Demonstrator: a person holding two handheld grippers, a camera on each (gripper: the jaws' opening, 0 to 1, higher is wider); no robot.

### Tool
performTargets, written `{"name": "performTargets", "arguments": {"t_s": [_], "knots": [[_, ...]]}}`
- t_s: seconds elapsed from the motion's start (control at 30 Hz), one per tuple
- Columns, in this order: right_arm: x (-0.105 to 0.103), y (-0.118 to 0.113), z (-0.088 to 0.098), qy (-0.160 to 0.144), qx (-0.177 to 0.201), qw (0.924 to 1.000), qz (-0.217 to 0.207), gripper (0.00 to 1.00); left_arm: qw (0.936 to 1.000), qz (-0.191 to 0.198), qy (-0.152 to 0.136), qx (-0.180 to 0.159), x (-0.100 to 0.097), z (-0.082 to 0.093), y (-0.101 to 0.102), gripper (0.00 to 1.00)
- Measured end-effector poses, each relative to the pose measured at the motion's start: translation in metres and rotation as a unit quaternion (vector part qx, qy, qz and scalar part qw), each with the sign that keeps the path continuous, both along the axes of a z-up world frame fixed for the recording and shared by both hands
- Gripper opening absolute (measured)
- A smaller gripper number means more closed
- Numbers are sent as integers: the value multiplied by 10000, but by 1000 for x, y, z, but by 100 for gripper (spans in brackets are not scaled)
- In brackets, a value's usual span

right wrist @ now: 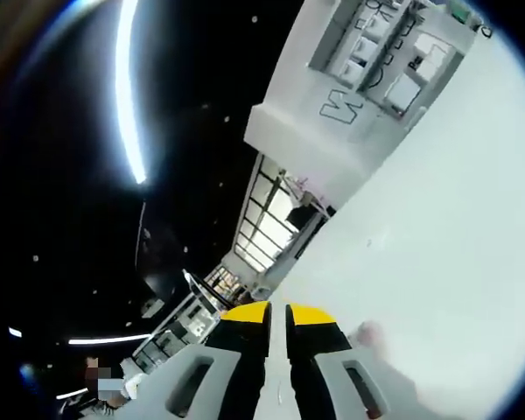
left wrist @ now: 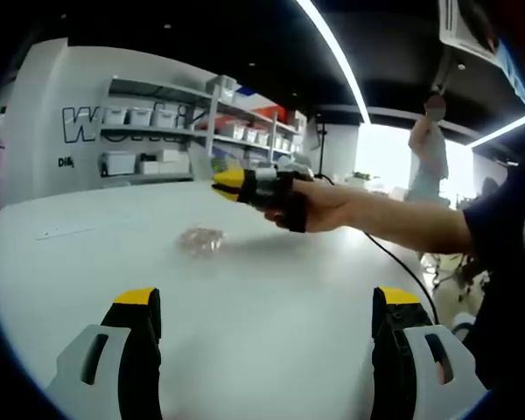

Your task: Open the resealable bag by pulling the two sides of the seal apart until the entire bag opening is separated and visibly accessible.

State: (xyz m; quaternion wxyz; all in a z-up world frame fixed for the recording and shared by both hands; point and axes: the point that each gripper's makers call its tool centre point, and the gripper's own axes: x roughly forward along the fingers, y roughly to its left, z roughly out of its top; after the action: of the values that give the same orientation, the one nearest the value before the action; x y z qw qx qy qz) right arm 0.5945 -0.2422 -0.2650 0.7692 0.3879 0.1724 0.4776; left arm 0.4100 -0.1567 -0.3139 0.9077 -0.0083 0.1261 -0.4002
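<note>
Wide apart at the bottom of the left gripper view stand the jaws of the left tool (left wrist: 267,302), holding nothing above the white bench (left wrist: 271,350). Farther out on it lies the small clear bag (left wrist: 199,241), untouched. Beyond the bag, a hand (left wrist: 319,208) holds the right tool (right wrist: 276,313), jaws nearly together and empty.

I am reading large dark outlined letters "Wo" on the white wall (left wrist: 48,122), the rest hiding behind the shelf unit (left wrist: 157,131). Smaller dark letters "Di" are sitting lower on that wall; nothing else is coming through legibly.
</note>
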Motion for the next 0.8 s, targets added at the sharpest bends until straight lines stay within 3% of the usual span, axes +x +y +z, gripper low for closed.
{"name": "performTargets", "arguments": {"t_s": [0.8], "knots": [[-10,-3,-9,-418,-723,9964,116,3,10000,-7,5,14,-1,1,-4,100]]}}
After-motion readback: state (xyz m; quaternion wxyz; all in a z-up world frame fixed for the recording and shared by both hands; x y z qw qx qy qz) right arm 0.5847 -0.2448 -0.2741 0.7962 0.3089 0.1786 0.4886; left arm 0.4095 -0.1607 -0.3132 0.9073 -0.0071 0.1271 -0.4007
